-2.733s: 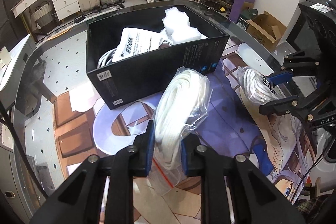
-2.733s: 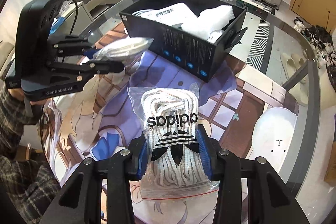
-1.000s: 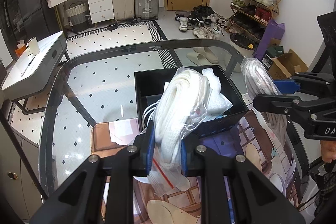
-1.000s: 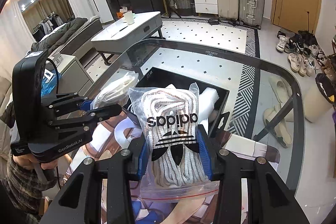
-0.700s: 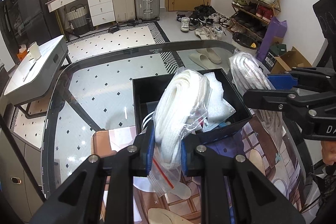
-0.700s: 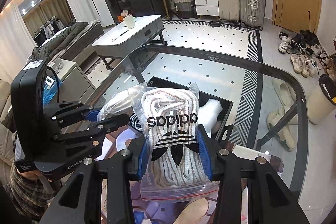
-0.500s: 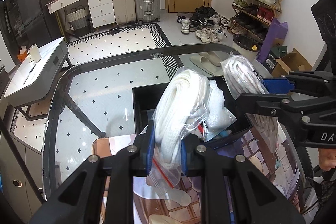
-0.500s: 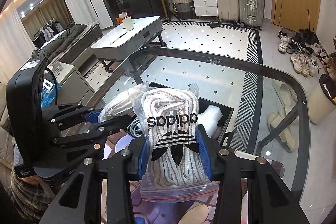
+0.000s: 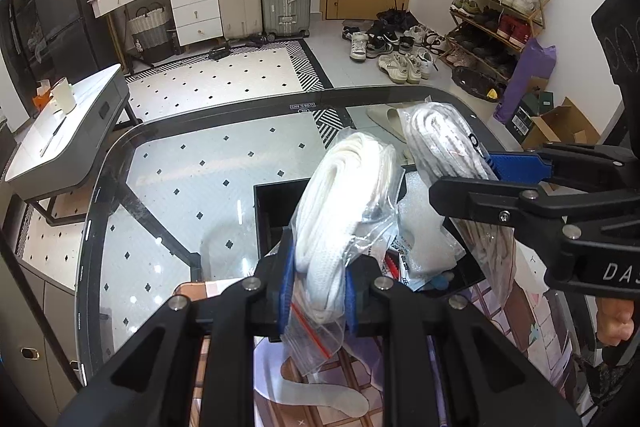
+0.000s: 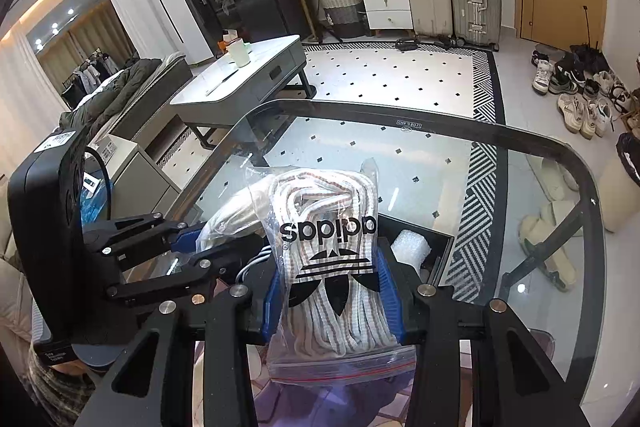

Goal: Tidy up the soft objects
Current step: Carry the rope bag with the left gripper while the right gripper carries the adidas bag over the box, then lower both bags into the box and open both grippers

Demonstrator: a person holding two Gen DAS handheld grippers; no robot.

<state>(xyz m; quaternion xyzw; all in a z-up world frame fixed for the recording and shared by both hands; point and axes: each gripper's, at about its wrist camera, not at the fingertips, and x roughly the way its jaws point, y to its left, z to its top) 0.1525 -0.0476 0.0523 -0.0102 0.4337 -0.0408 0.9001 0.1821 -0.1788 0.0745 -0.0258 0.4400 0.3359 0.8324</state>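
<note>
My left gripper [image 9: 318, 287] is shut on a clear bag of white laces [image 9: 340, 211], held above the near wall of the black box [image 9: 266, 211]. My right gripper [image 10: 332, 297] is shut on a clear adidas bag of striped laces [image 10: 332, 251], held over the same box [image 10: 440, 247]. In the left wrist view the right gripper [image 9: 496, 183] and its bag [image 9: 444, 147] hang over the box's right side. In the right wrist view the left gripper [image 10: 192, 247] and its bag [image 10: 232, 215] are at the left. White foam [image 9: 420, 227] and packets lie in the box.
The box stands on a glass table [image 9: 180, 179] with a printed mat [image 9: 520, 307] at its near end. The table's rounded far edge [image 10: 400, 111] lies beyond the box. A low grey side table [image 10: 248, 83], suitcases and shoes stand on the floor behind.
Both grippers have risen and moved forward with their bags, from low over the mat to above the box. The two bags have come closer together. Both grips are unchanged.
</note>
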